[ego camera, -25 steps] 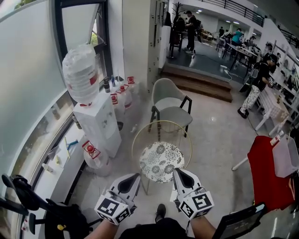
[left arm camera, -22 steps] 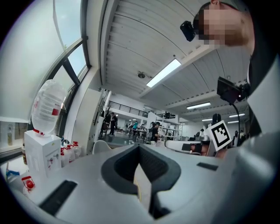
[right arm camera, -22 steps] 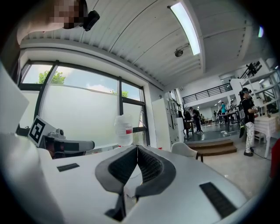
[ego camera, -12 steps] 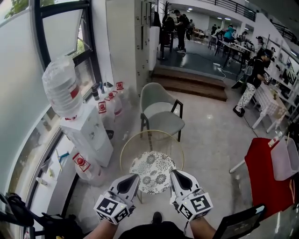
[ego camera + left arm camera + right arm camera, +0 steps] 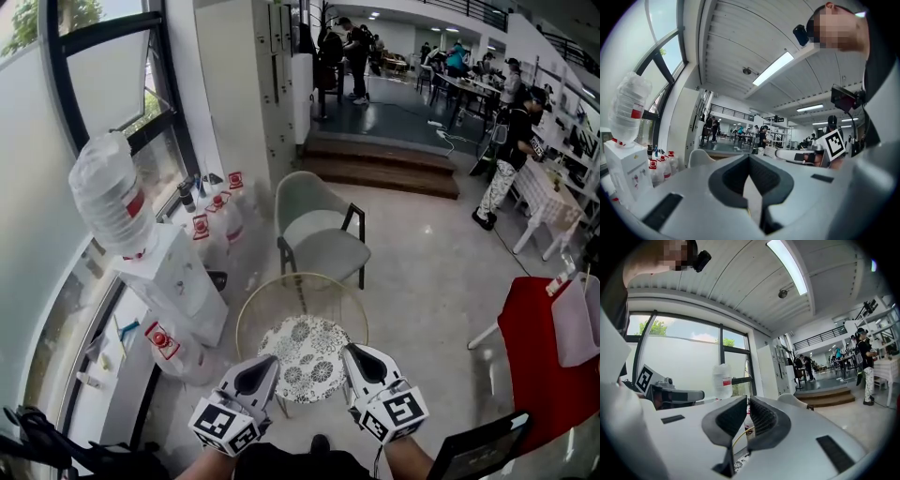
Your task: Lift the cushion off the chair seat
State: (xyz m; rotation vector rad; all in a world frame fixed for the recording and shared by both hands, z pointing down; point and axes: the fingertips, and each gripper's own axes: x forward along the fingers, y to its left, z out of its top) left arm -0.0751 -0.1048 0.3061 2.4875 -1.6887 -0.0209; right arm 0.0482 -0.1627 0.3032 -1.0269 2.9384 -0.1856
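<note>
A pale grey-green chair (image 5: 314, 202) with dark legs stands past a round table, and its matching cushion (image 5: 328, 251) lies flat on the seat. Both grippers are held side by side low in the head view, pointing level toward the chair and well short of it. My left gripper (image 5: 265, 361) is shut with nothing in it, its jaws meeting at the tips (image 5: 749, 158). My right gripper (image 5: 360, 352) is also shut and empty (image 5: 747, 401). The chair back (image 5: 700, 157) shows small beyond the left jaws and again (image 5: 793, 400) beyond the right jaws.
A round glass table (image 5: 251, 319) with a gold rim and a patterned lower disc stands between me and the chair. A white water dispenser (image 5: 183, 281) with its bottle (image 5: 105, 192) and spare jugs (image 5: 217, 217) lines the window at left. A red chair (image 5: 539, 361) is at right. People stand in the far hall.
The head view has shifted: the table and chair now sit lower and further left in it. Both grippers have been carried forward together toward the table, still shut.
</note>
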